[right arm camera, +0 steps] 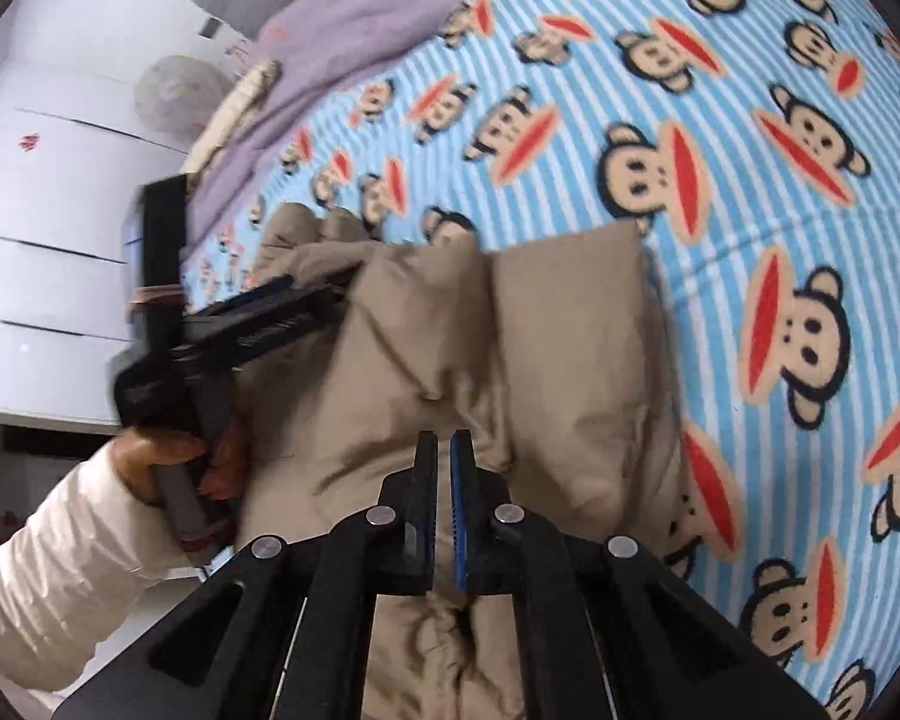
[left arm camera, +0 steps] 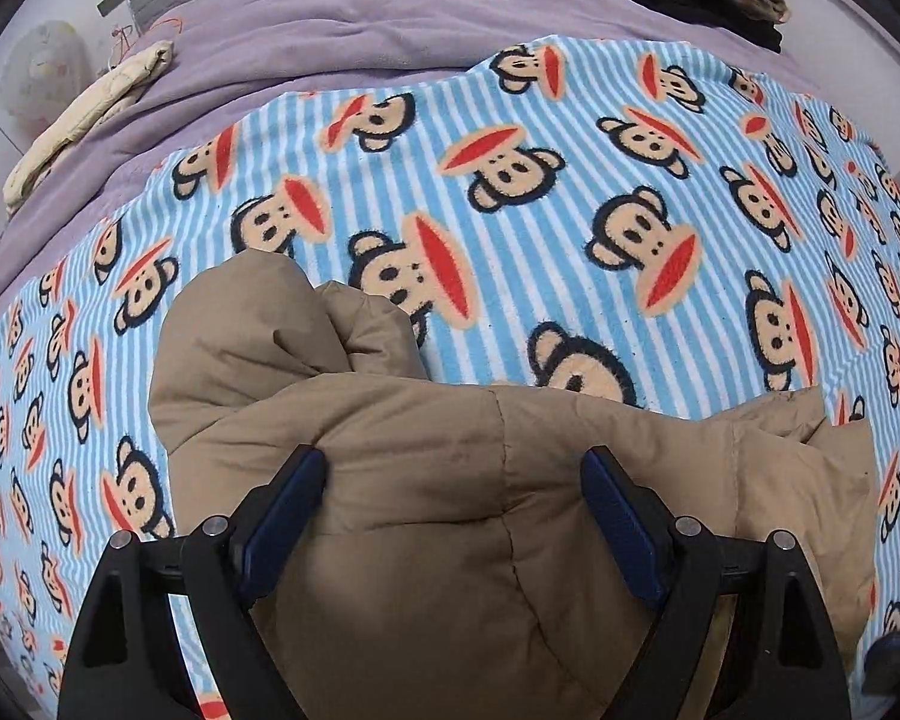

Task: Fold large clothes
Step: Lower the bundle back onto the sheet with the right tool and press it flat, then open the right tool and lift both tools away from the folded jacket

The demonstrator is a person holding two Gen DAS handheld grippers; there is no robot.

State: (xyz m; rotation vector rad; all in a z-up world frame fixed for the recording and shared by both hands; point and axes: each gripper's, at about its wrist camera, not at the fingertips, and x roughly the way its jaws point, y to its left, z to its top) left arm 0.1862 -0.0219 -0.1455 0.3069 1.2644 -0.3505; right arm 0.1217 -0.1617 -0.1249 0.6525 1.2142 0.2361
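Tan puffer jacket (left arm camera: pixel 450 510) bunched beneath spread left gripper (left arm camera: pixel 453 462), right gripper (right arm camera: pixel 444 438) nearly closed above it

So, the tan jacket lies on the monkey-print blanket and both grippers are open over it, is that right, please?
Not quite. Only the left gripper is open over the tan jacket; the right gripper is nearly shut, as the right wrist view shows. The jacket does lie on the monkey-print blanket.

Tan jacket (left arm camera: pixel 450 510), blue-striped monkey-print blanket (left arm camera: pixel 570 192)
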